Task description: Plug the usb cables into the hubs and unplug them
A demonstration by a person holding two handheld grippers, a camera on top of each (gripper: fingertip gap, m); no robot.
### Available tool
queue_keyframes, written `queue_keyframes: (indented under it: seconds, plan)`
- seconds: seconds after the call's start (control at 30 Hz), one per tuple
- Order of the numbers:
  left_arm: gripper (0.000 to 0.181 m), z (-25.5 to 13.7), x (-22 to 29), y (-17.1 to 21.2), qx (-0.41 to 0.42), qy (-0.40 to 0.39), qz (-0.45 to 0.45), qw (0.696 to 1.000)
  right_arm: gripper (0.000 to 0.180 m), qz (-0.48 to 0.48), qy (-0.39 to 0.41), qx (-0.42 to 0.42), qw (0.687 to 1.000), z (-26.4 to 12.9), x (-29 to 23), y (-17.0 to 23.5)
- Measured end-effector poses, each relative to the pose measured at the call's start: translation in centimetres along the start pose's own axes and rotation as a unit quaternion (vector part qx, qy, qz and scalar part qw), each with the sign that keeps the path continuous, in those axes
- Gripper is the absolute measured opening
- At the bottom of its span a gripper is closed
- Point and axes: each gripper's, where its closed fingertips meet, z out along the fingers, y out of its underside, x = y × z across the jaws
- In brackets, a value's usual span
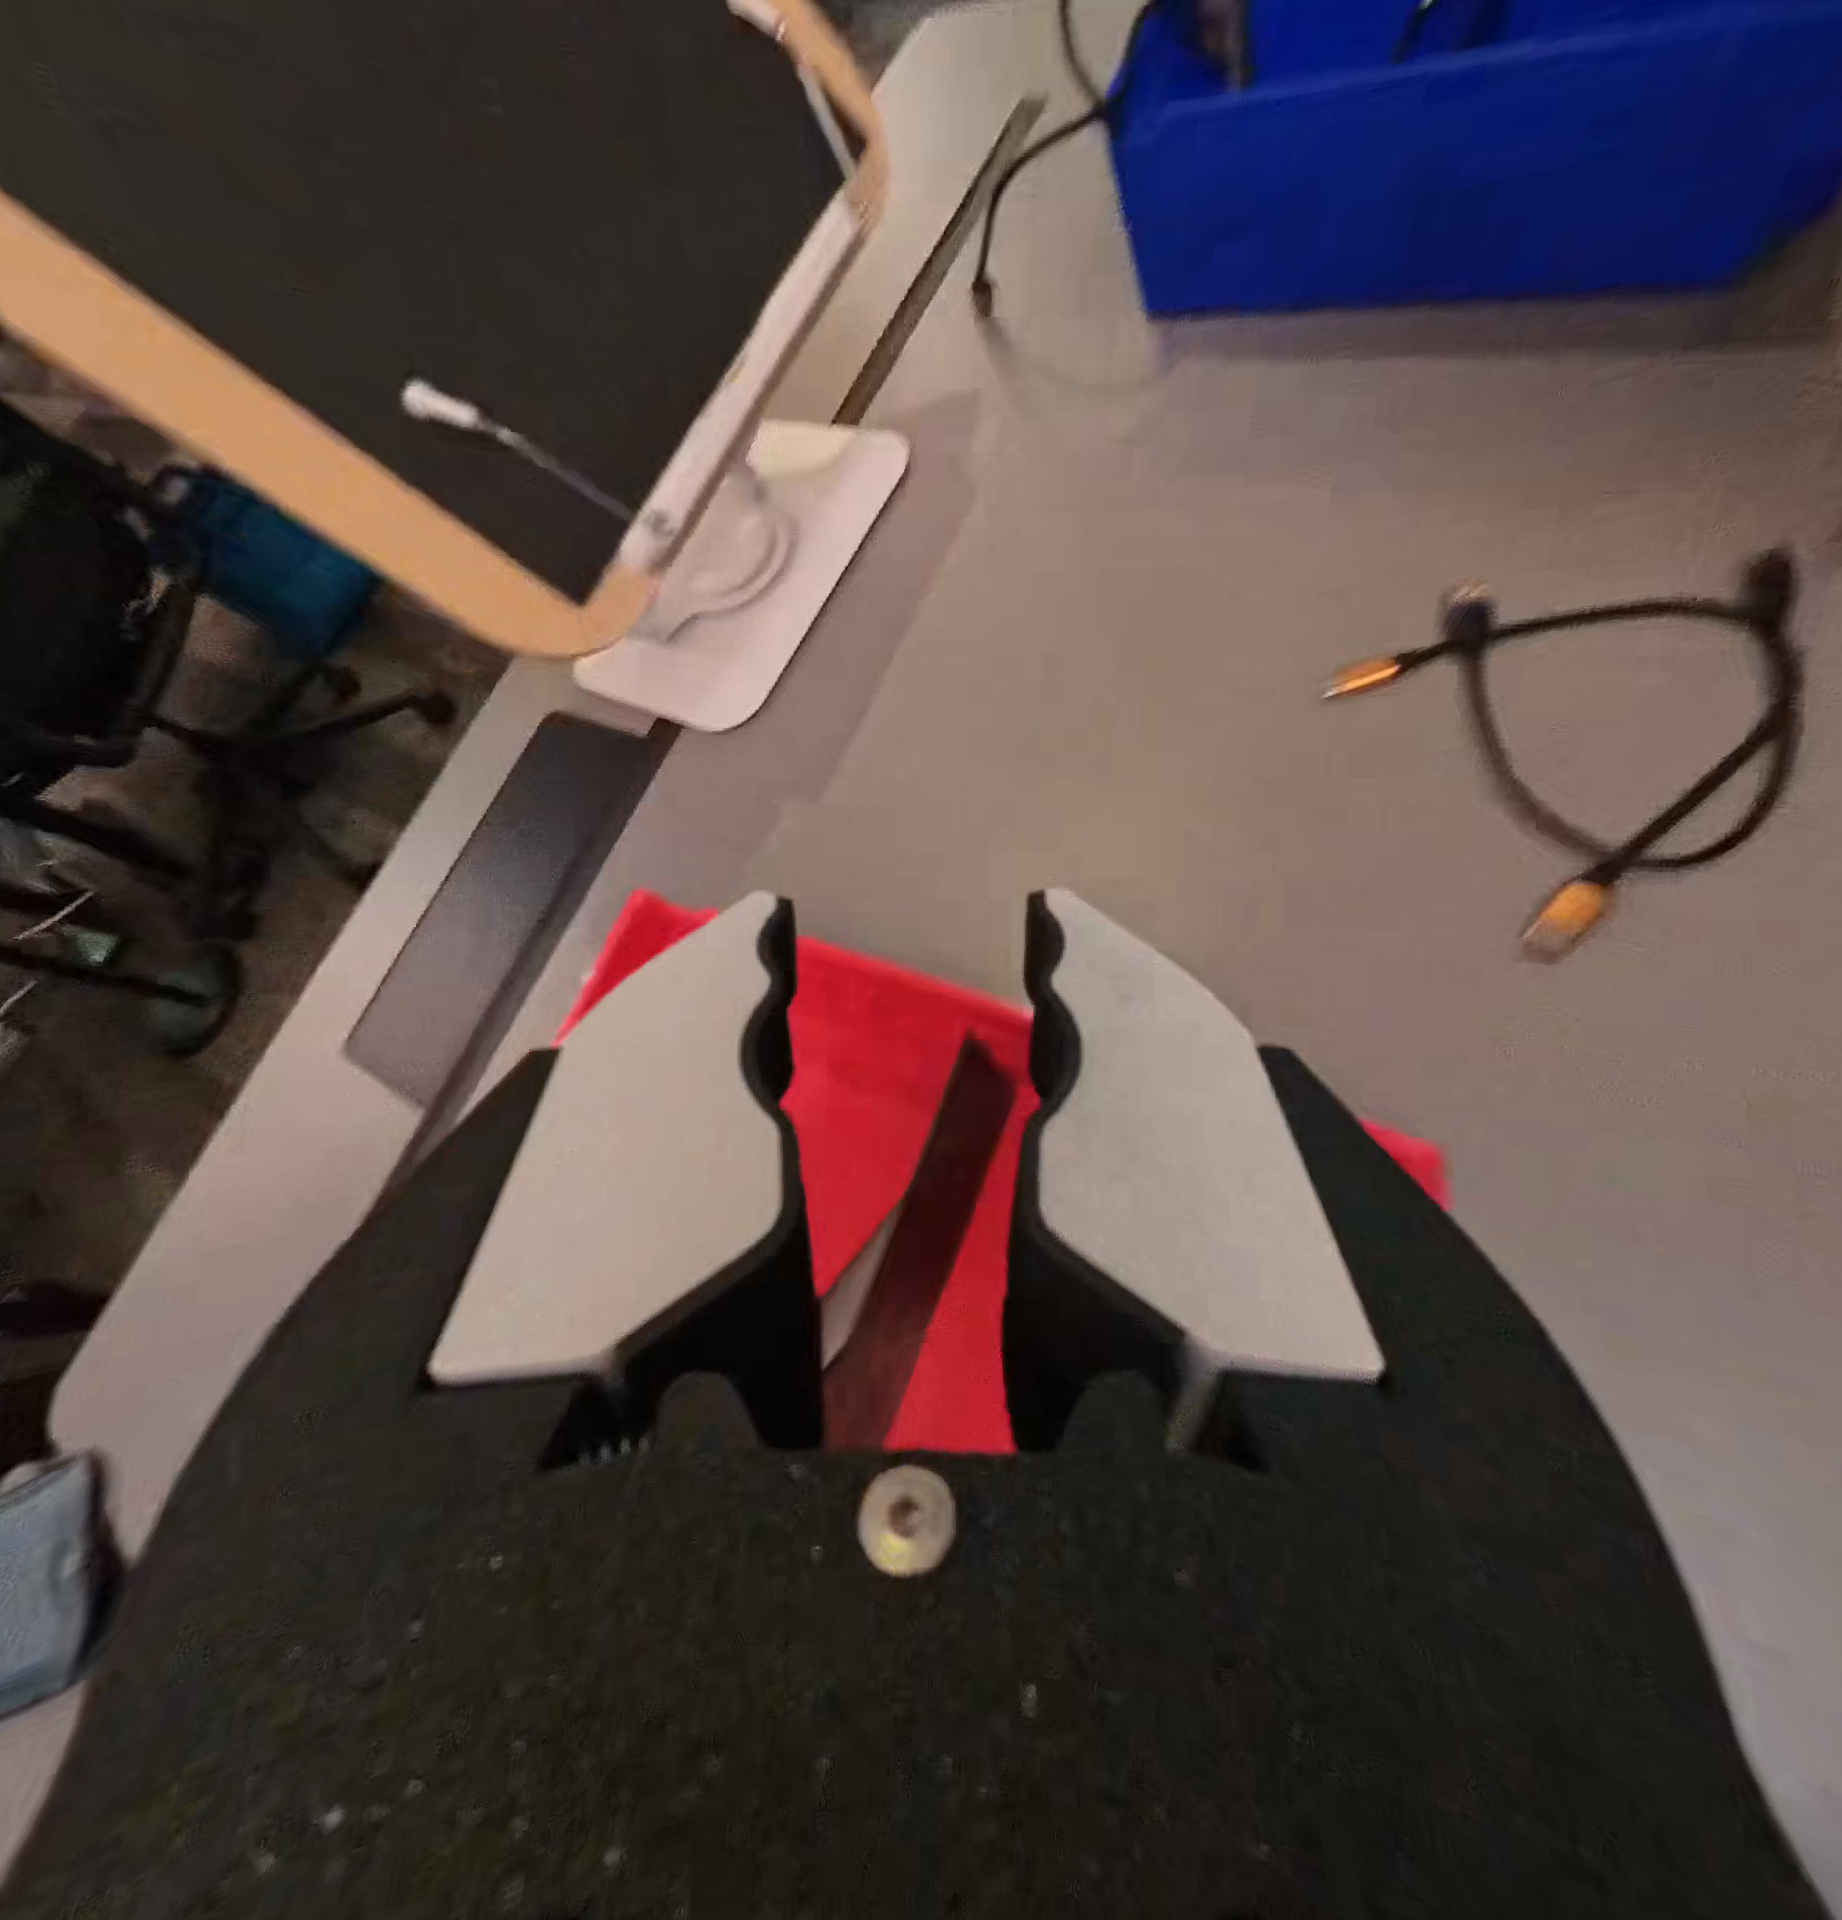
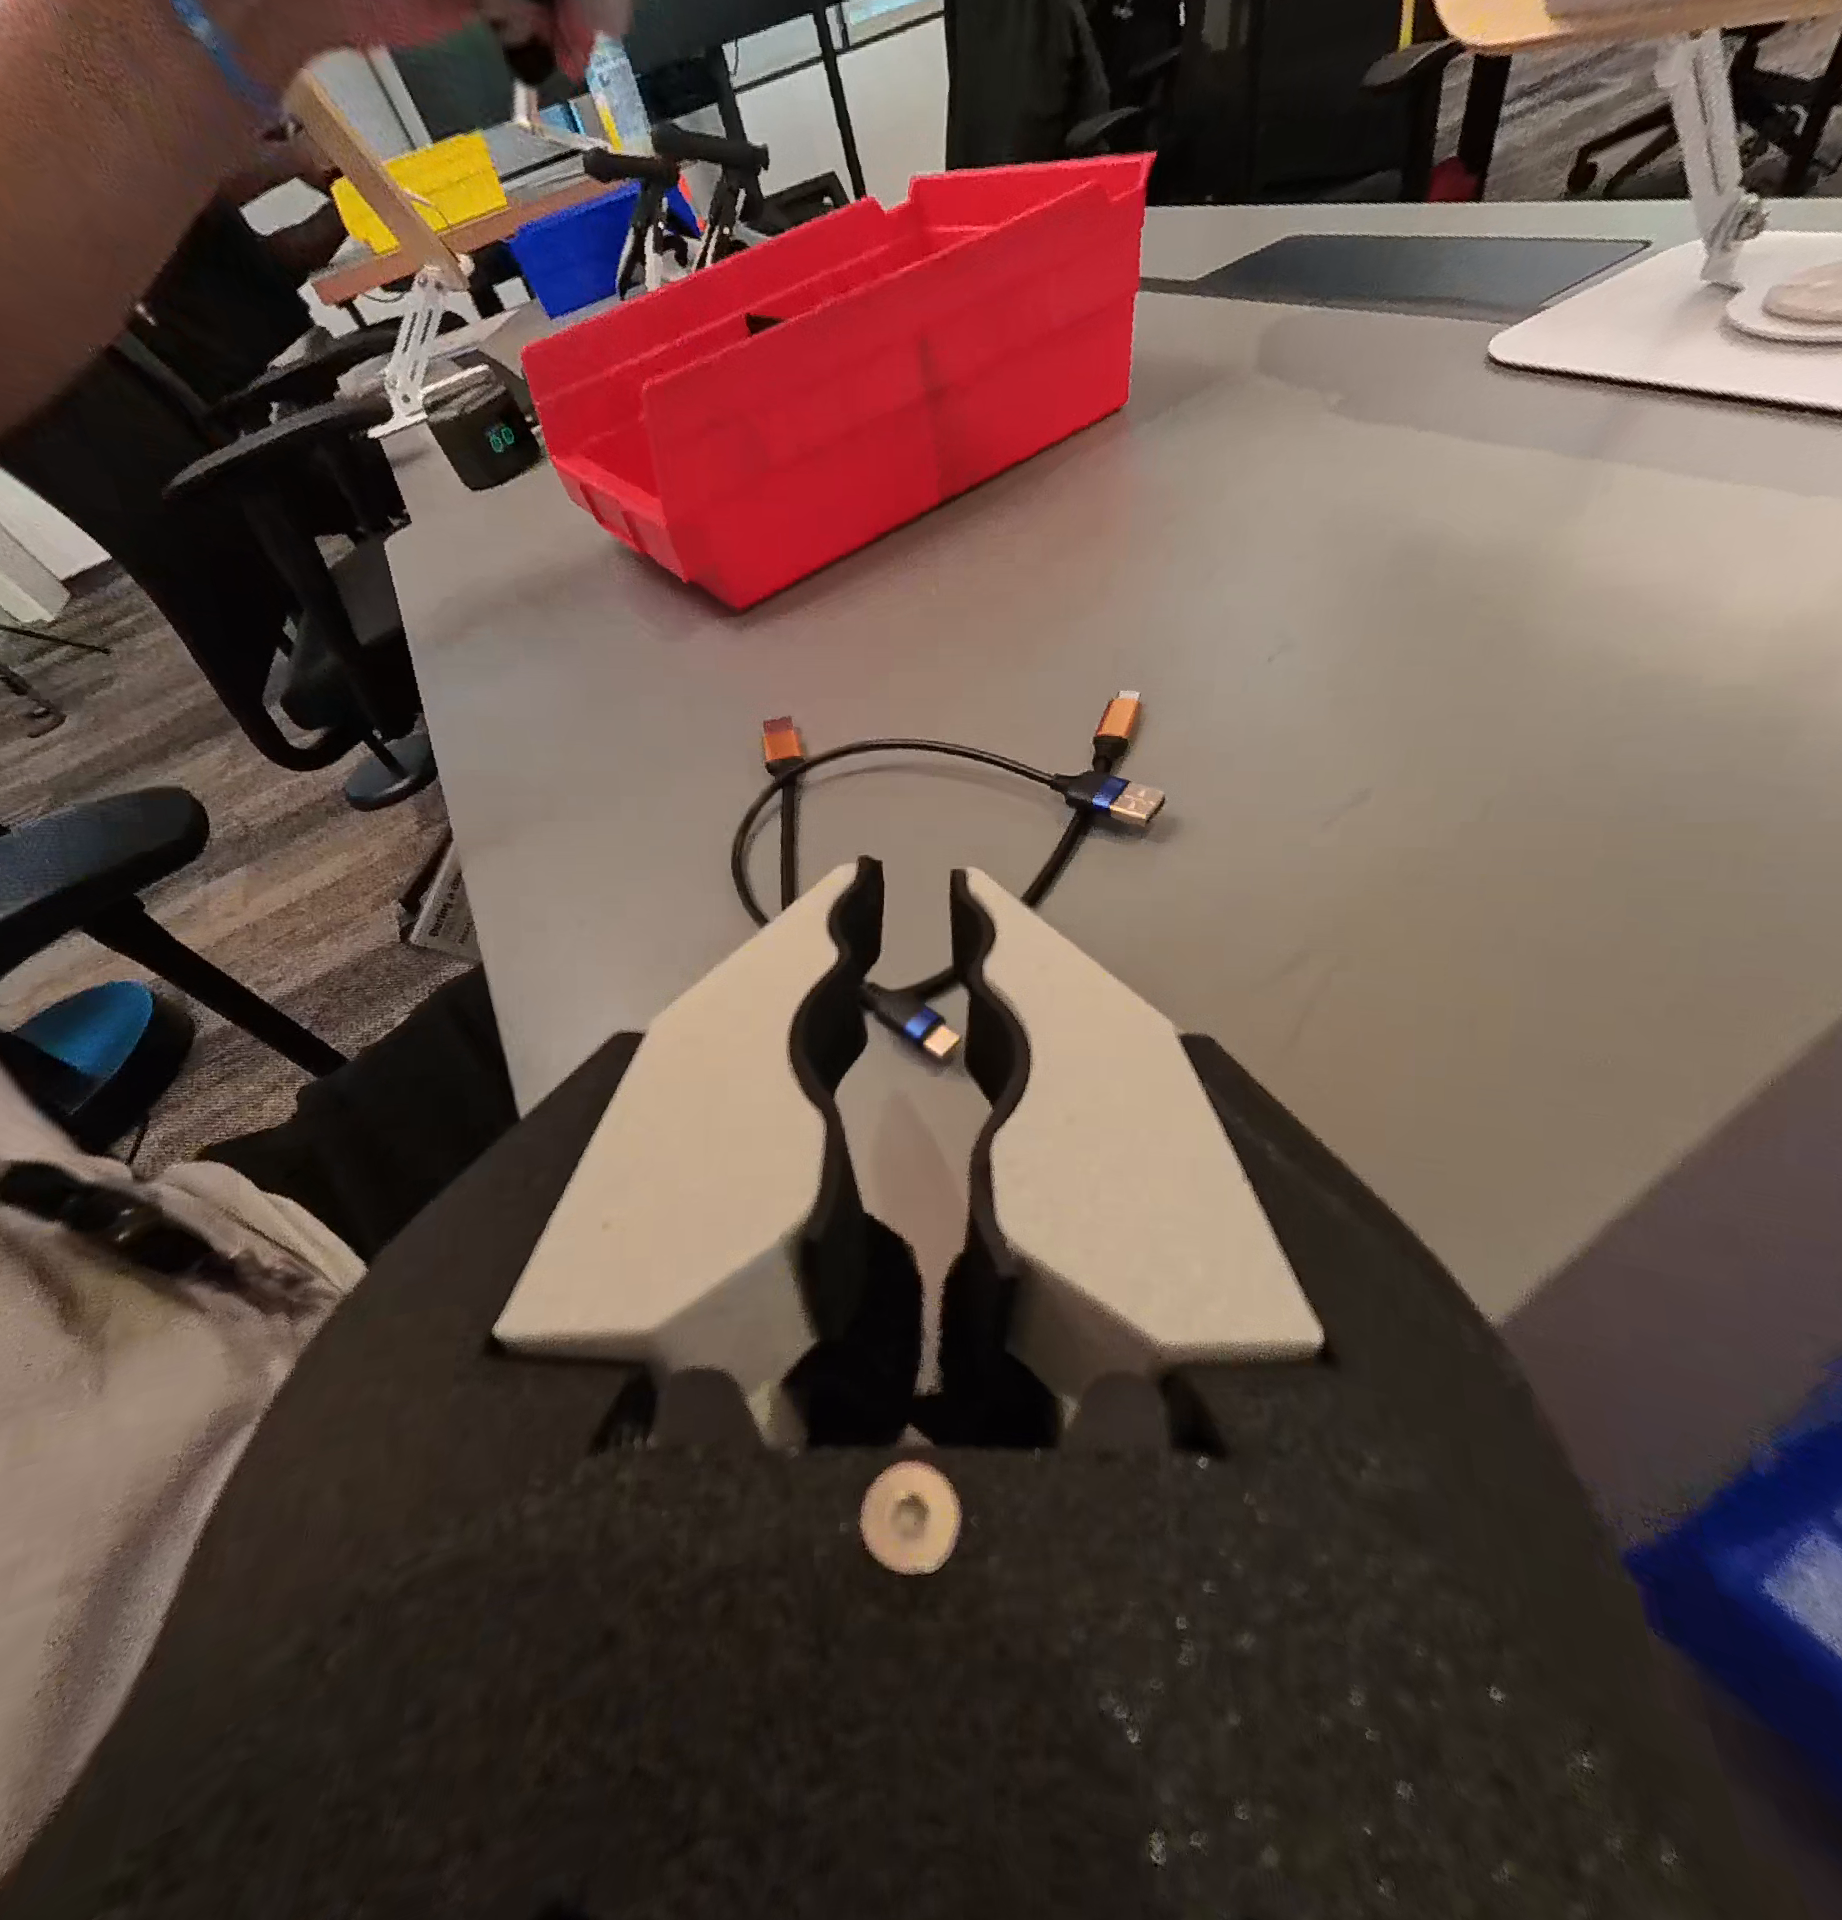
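Note:
Two short black USB cables lie crossed on the grey table (image 2: 1416, 727). One has orange plugs (image 2: 1116, 717), the other blue-collared plugs (image 2: 1114, 800). My right gripper (image 2: 915, 873) hovers just above them, jaws narrowly open and empty, with a blue-collared plug (image 2: 922, 1023) showing between its fingers. My left gripper (image 1: 909, 935) is open and empty over a red bin (image 1: 875, 1039), which holds a dark flat piece (image 1: 948, 1195); I cannot tell if it is a hub. The cables (image 1: 1623, 748) lie blurred to its right. The red bin (image 2: 844, 416) stands beyond the cables.
A blue bin (image 1: 1416, 177) stands at the far side and shows at the lower right in the right wrist view (image 2: 1769, 1538). A white stand base (image 1: 751, 582) sits near the table edge. A person's arm (image 2: 65, 208) and office chairs (image 2: 273, 499) are on the left.

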Motion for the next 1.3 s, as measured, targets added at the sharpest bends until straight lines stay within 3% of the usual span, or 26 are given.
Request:
queue_keyframes:
  seconds: [0.07,0.1,0.2,0.37,0.5,0.7,0.9,1.1,1.17,1.3]
  plan:
    - [0.037,0.2,-3.0,4.1,-0.082,0.032,-0.006,0.996,0.012,0.005,-0.01,0.009,1.0,0.4,0.0,-0.6]
    - [0.025,0.4,-3.9,6.6,-0.142,0.058,-0.023,0.988,0.011,0.013,-0.017,0.015,1.0,0.7,0.0,-0.9]
    - [0.023,1.5,-5.5,13.3,-0.282,0.131,-0.011,0.95,0.012,0.049,-0.04,0.035,0.997,1.6,0.1,-1.8]
    - [0.027,4.5,-3.7,18.4,-0.382,0.241,0.103,0.886,0.013,0.087,-0.061,0.038,0.994,3.1,0.2,-2.1]
    - [0.025,5.7,-1.9,21.7,-0.439,0.301,0.172,0.829,0.013,0.062,-0.078,0.029,0.995,3.4,-0.7,-3.2]
    - [0.031,7.0,-1.1,22.6,-0.442,0.343,0.13,0.818,0.014,0.032,-0.091,0.033,0.995,3.5,-1.2,-4.6]
    - [0.022,6.9,-0.9,22.7,-0.43,0.34,0.15,0.823,0.014,0.057,-0.094,0.044,0.993,3.4,-0.6,-4.2]
    - [0.008,8.7,-4.5,20.6,-0.396,0.237,0.058,0.885,0.013,0.06,-0.09,0.057,0.993,2.5,-0.4,-4.6]
    - [0.0,8.5,-5.7,19.7,-0.383,0.223,0.023,0.896,0.013,0.053,-0.084,0.06,0.993,2.2,-0.5,-4.9]
    - [0.0,8.5,-6.0,18.8,-0.362,0.221,-0.008,0.906,0.013,0.038,-0.075,0.059,0.995,1.9,-0.6,-4.7]
